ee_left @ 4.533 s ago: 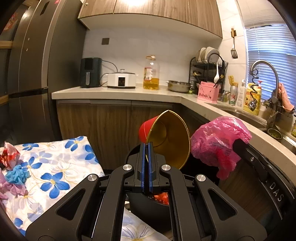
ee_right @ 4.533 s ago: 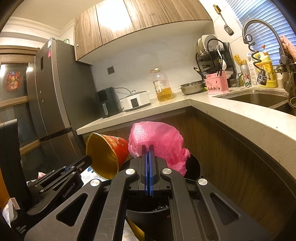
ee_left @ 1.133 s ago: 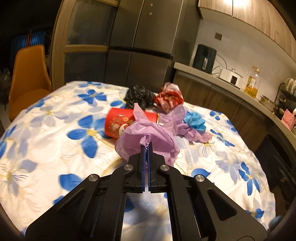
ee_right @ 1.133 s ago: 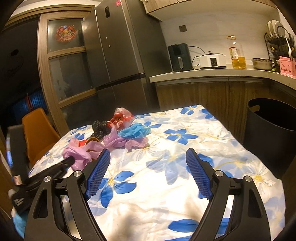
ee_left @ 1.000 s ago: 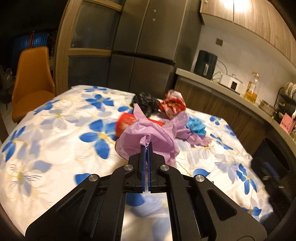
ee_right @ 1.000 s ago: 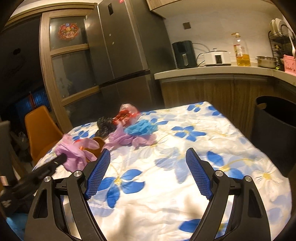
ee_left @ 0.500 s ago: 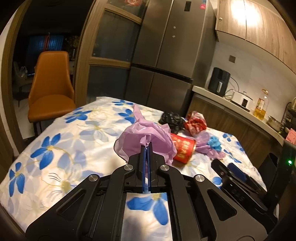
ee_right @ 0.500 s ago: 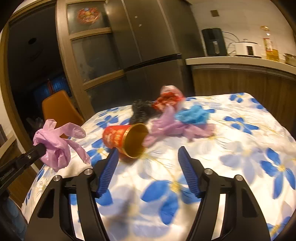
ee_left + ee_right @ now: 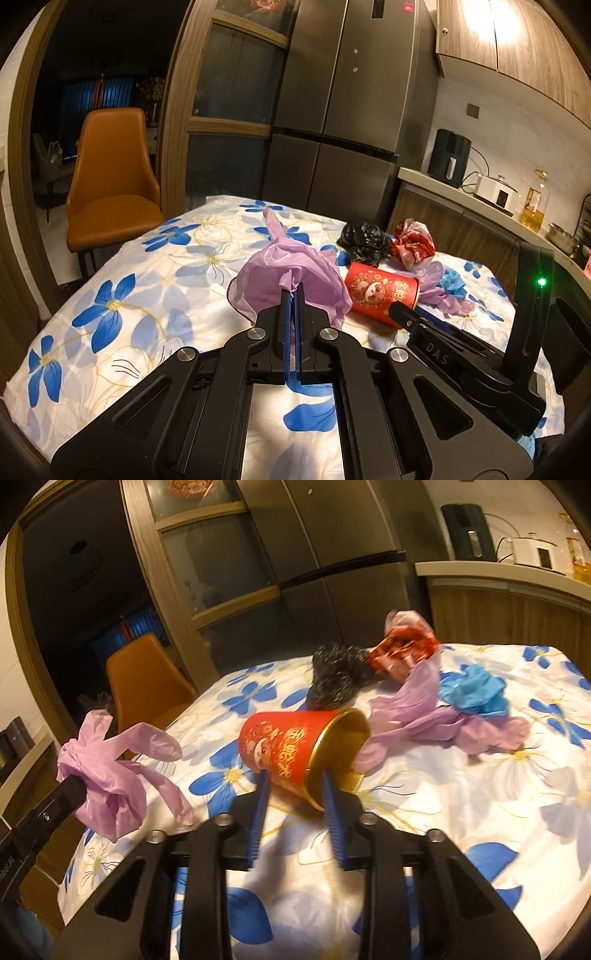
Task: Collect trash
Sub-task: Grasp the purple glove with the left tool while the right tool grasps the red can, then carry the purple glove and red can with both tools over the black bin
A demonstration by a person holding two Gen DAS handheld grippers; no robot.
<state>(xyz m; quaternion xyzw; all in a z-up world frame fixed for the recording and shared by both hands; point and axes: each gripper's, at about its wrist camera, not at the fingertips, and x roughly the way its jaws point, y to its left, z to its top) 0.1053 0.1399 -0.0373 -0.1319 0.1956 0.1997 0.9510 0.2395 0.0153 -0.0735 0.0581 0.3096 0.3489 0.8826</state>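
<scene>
A red paper cup (image 9: 280,746) with a gold inside lies on its side on the flower-print tablecloth (image 9: 480,812). My right gripper (image 9: 295,775) is closing at its lower rim: one finger stands outside the red wall, the other in the cup's mouth, with a gap still between the pads. In the left wrist view the cup (image 9: 380,291) lies just past the right gripper (image 9: 402,314). My left gripper (image 9: 293,291) is shut on a crumpled lilac plastic bag (image 9: 266,280), held above the table. The right wrist view shows that bag (image 9: 107,775) at the left.
Behind the cup lie a black bag (image 9: 334,675), a red wrapper (image 9: 402,646), a blue bag (image 9: 474,694) and another lilac bag (image 9: 424,716). A black bin (image 9: 569,332) stands off the table's right side. An orange chair (image 9: 110,177) is at the far left, a fridge (image 9: 351,110) behind.
The right gripper moved in on the red cup and narrowed its jaws around the cup's rim. The left gripper, still holding the lilac bag, drew back a little from the trash pile.
</scene>
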